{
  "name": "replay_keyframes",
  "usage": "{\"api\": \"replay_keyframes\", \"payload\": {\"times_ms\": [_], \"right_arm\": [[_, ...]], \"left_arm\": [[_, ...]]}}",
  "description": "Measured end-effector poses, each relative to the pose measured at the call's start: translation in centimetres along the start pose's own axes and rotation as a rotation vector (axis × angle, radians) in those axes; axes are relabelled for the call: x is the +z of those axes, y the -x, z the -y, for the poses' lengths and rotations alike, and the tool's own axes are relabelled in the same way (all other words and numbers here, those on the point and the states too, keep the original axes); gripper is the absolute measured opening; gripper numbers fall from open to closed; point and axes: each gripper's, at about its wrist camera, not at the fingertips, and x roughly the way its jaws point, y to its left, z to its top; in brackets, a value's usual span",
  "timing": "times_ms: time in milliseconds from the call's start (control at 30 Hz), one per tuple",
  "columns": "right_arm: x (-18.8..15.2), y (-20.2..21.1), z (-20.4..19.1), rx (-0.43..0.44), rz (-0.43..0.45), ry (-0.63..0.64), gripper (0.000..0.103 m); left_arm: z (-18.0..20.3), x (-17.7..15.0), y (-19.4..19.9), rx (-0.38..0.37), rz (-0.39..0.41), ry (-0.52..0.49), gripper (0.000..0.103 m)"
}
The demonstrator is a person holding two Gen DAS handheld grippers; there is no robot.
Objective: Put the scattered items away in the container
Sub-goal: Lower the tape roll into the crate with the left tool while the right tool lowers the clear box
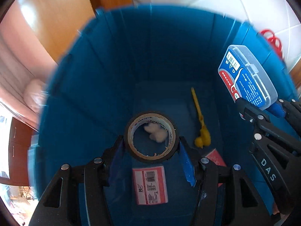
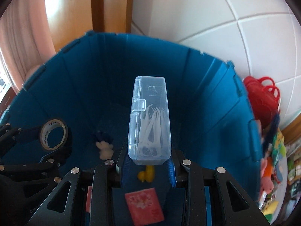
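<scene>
My left gripper (image 1: 151, 146) is shut on a black tape roll (image 1: 152, 136) and holds it over the inside of the blue bin (image 1: 105, 60). My right gripper (image 2: 148, 164) is shut on a clear floss-pick box (image 2: 149, 120), also held above the bin's inside (image 2: 207, 98). The box shows in the left wrist view (image 1: 247, 79), the tape roll in the right wrist view (image 2: 54, 134). On the bin floor lie a yellow duck-shaped item (image 1: 202, 131), a white fluffy toy (image 2: 104, 148), a pink labelled card (image 1: 149, 184) and a red packet (image 2: 144, 205).
The bin stands against a white tiled wall (image 2: 216, 18) and a wooden door frame (image 2: 112, 5). A red plastic basket (image 2: 261, 98) and several soft toys (image 2: 272, 160) lie outside the bin to the right.
</scene>
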Motion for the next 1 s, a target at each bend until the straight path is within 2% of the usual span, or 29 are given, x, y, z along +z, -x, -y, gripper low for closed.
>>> {"api": "replay_keyframes", "payload": {"times_ms": [133, 200, 433, 767, 900, 1000], "right_arm": [[-1.2, -6.3, -0.3, -0.069, -0.155, 0.016, 0.032], [-1.8, -8.8, -0.4, -0.079, -0.221, 0.019, 0.032], [-4.7, -14.0, -0.6, 0.066, -0.408, -0.030, 0.032], [-8.0, -17.5, -2.0, 0.071, -0.530, 0.032, 0.032], [-8.2, -17.7, -2.5, 0.086, -0.530, 0.040, 0.032], [-8.5, -17.8, -2.9, 0.097, -0.534, 0.054, 0.033]], "left_arm": [[0.8, 0.1, -5.7, 0.013, -0.132, -0.024, 0.055], [0.7, -0.1, -8.4, 0.043, -0.187, -0.009, 0.055], [1.1, -2.7, -15.1, 0.111, -0.368, -0.029, 0.055], [2.0, -4.1, -17.2, 0.114, -0.422, -0.065, 0.056], [1.8, -4.1, -17.3, 0.136, -0.422, -0.058, 0.066], [1.7, -4.2, -17.3, 0.147, -0.425, -0.055, 0.067]]}}
